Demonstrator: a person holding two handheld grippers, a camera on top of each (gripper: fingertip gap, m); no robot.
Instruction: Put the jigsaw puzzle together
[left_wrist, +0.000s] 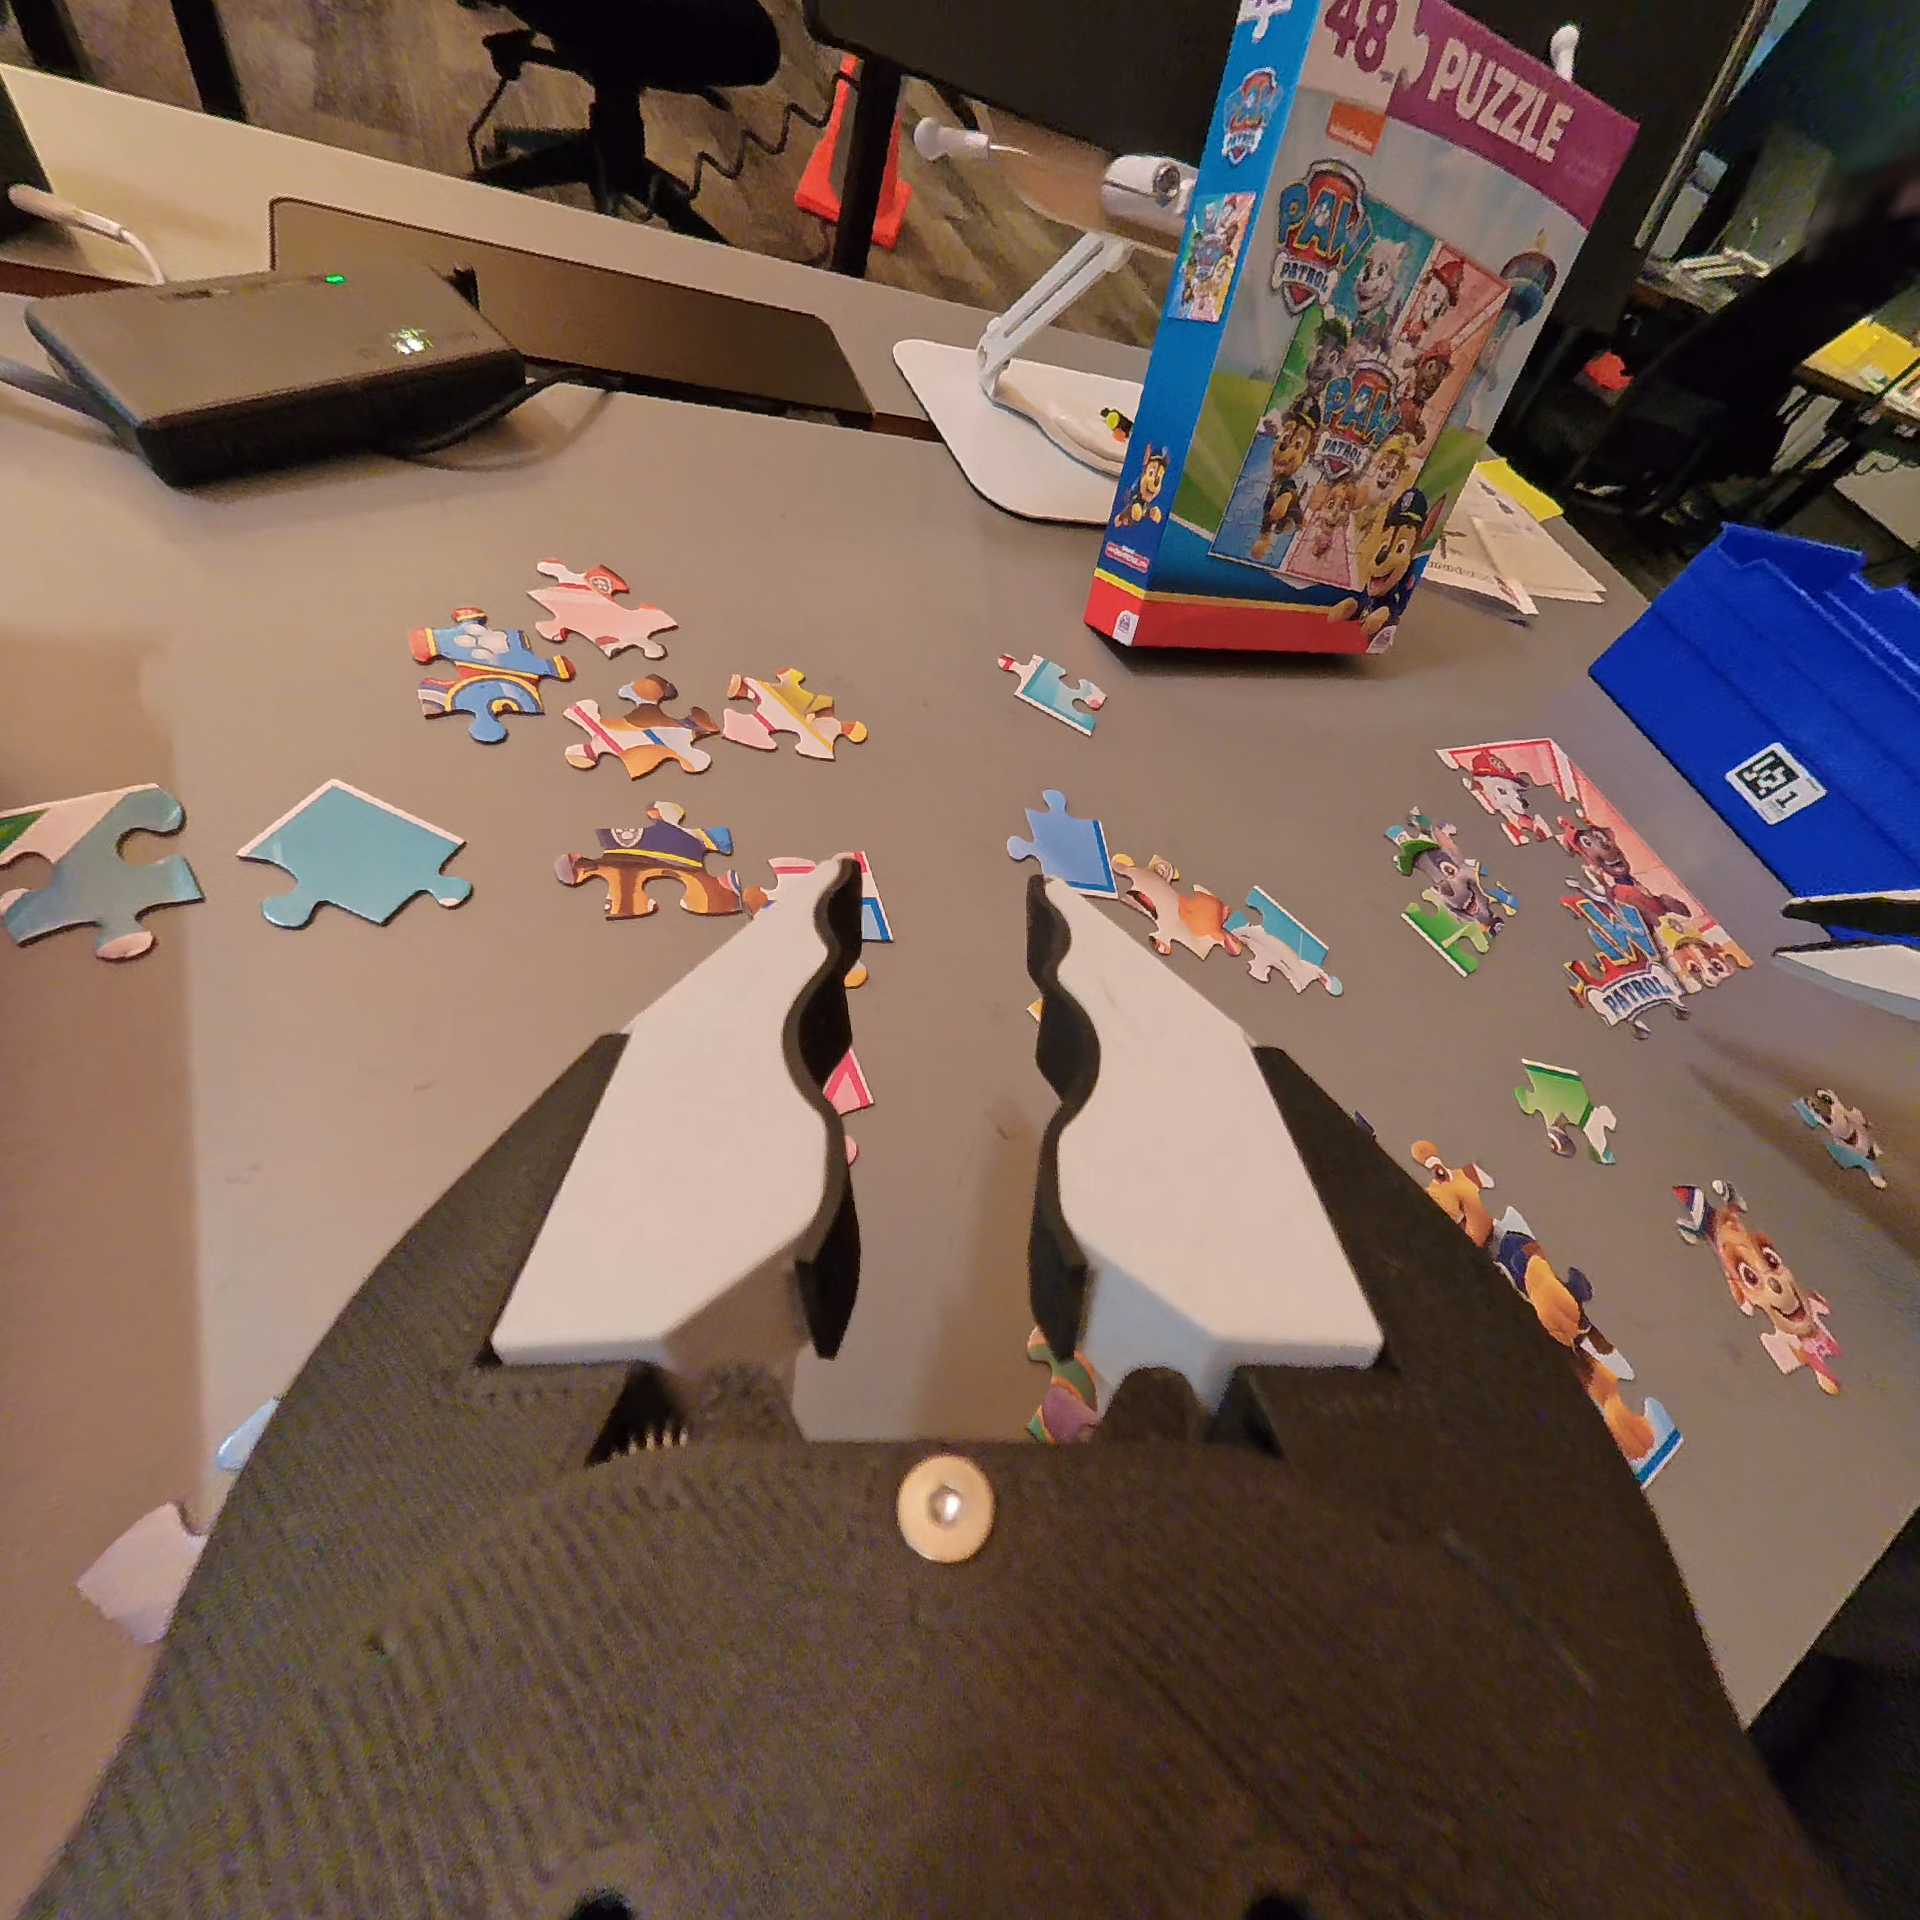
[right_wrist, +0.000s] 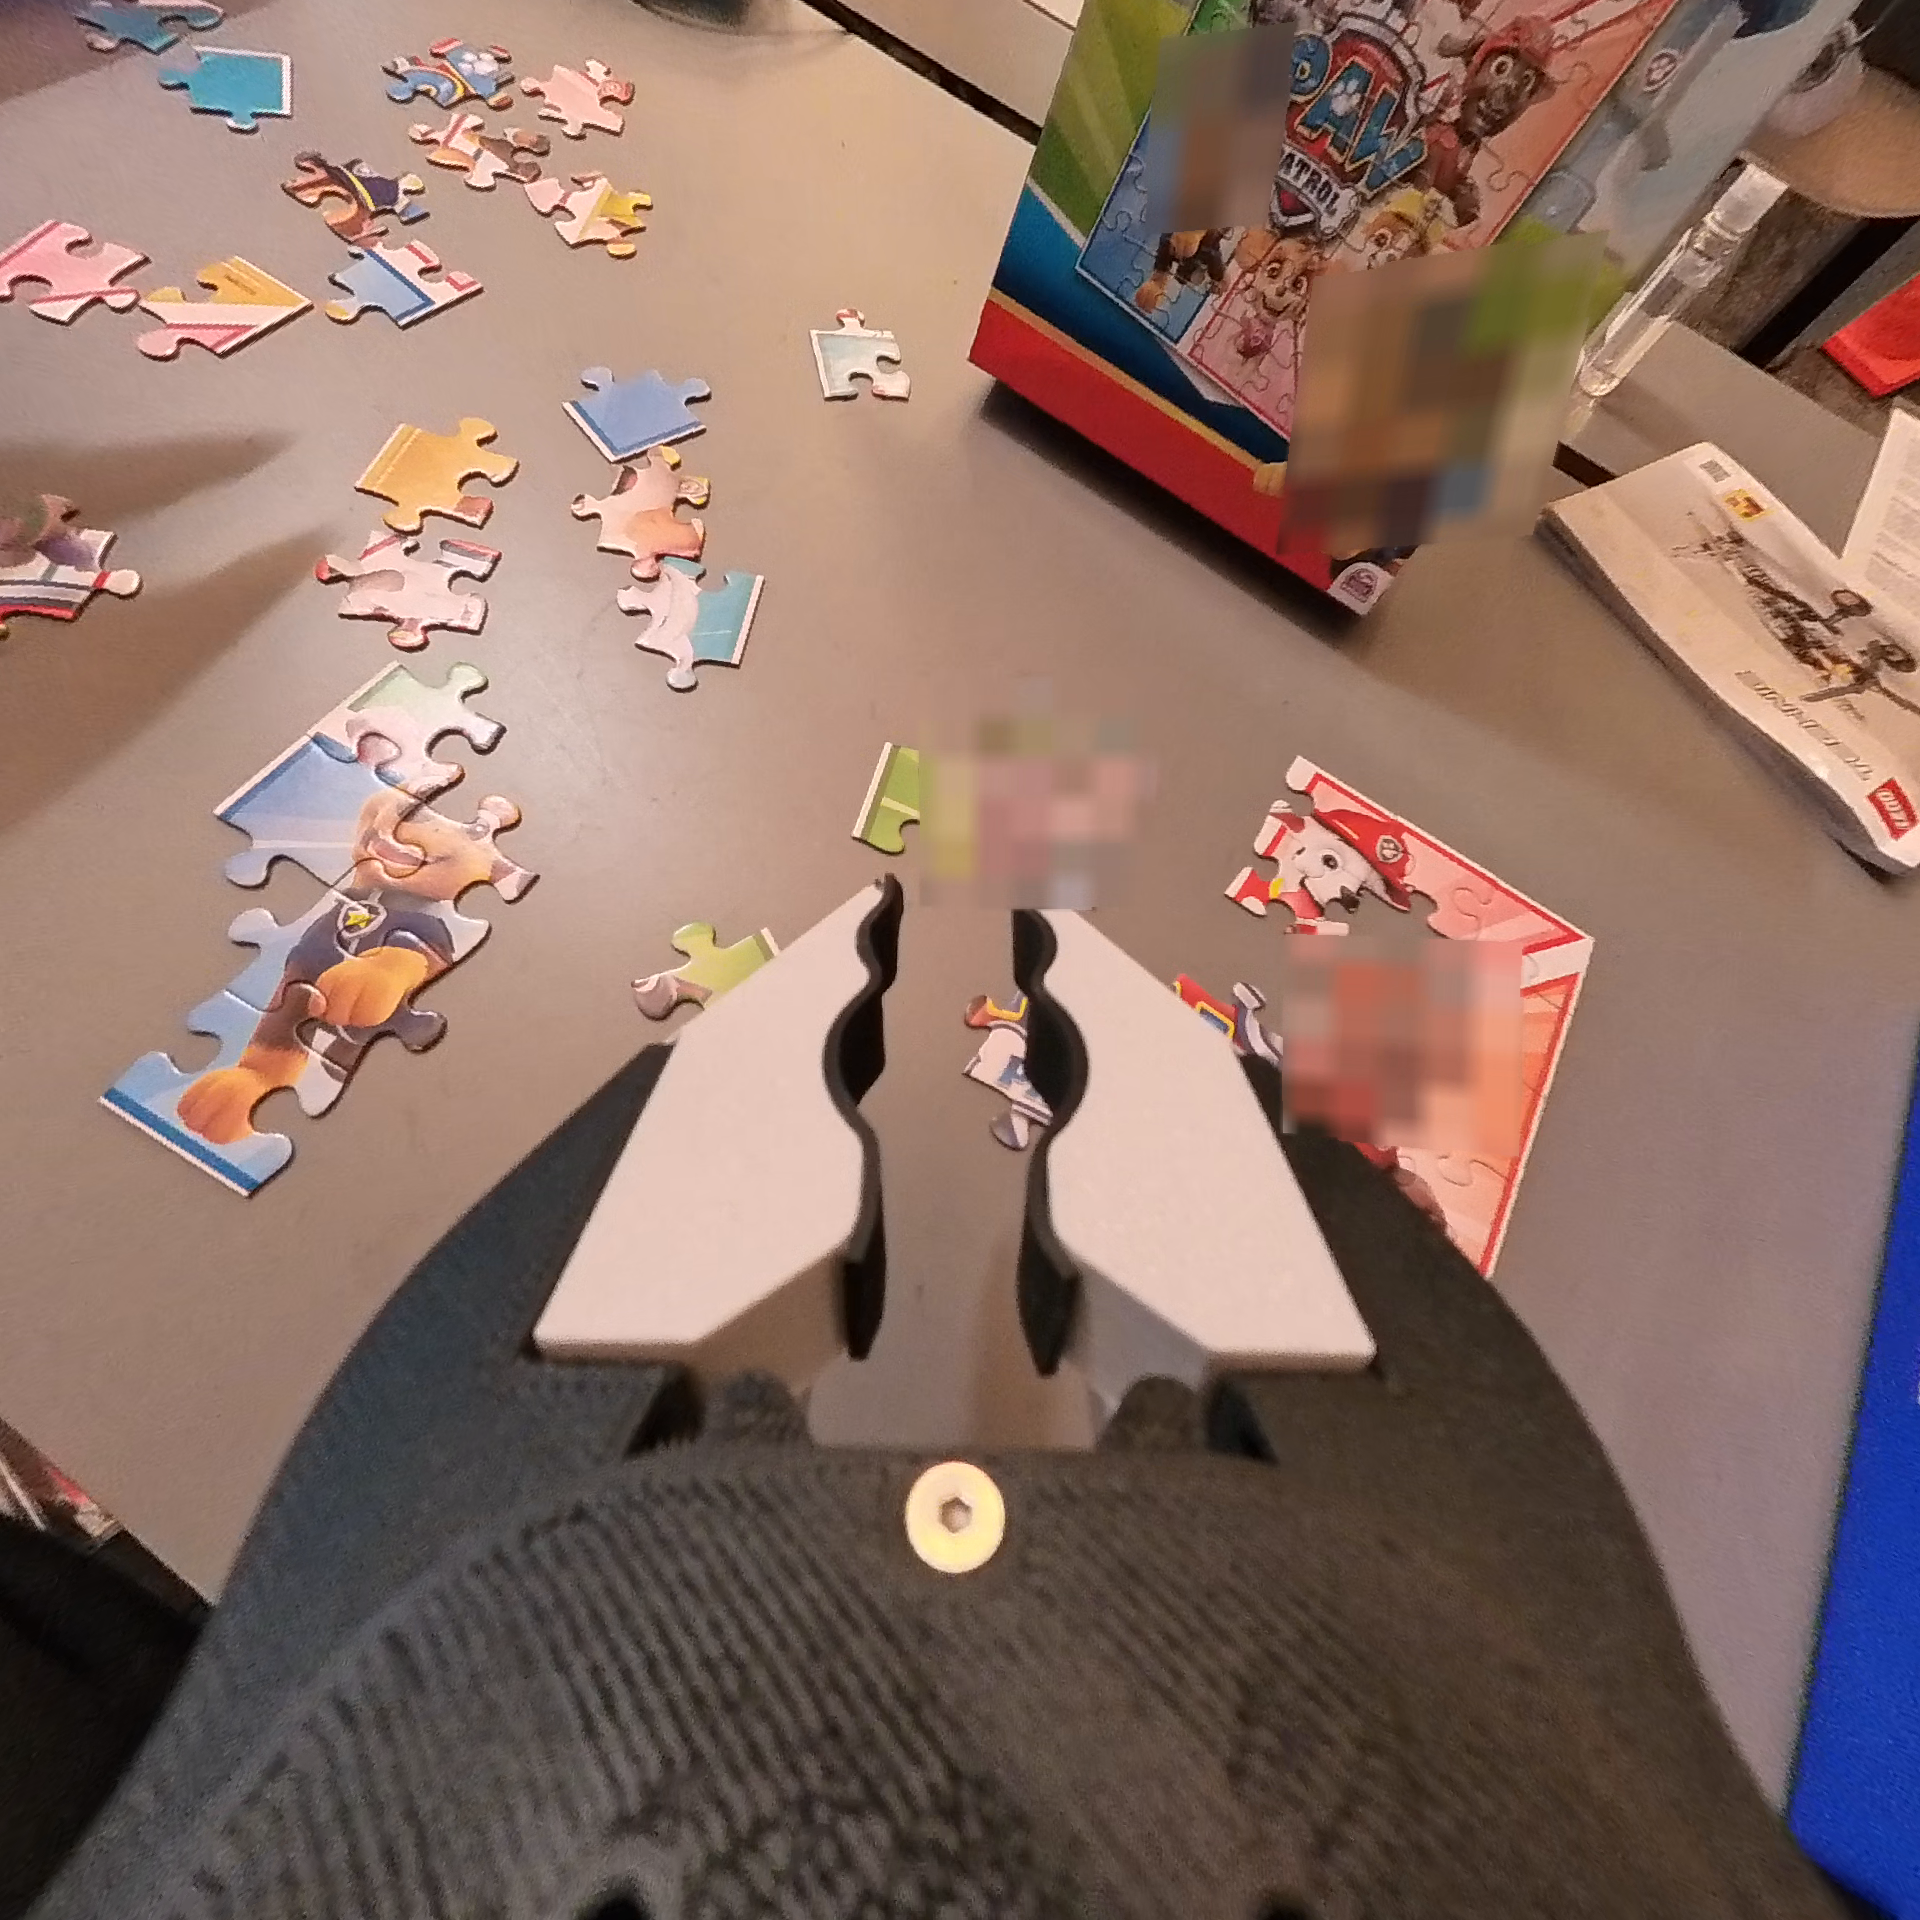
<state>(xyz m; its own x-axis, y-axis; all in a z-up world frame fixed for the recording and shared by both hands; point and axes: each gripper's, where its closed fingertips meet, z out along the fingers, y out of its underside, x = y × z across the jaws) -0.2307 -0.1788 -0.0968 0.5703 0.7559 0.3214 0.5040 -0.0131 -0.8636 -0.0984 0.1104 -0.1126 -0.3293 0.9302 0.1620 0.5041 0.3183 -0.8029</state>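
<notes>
Just beyond the open, empty left gripper (left_wrist: 943, 883), a blue puzzle piece (left_wrist: 1070, 844) lies on the surface (left_wrist: 914, 582); the right gripper (right_wrist: 956, 914) is also open, over assembled pieces (right_wrist: 1455, 935).

Grey table (left_wrist: 727, 499), black office chair (left_wrist: 634, 62), patterned carpet floor (left_wrist: 343, 62), dim warm light

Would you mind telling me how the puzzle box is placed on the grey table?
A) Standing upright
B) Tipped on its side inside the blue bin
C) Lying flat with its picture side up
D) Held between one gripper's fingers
A: the puzzle box stands upright on the grey table, its red bottom edge on the surface, apart from the blue bin and both open grippers.
</notes>
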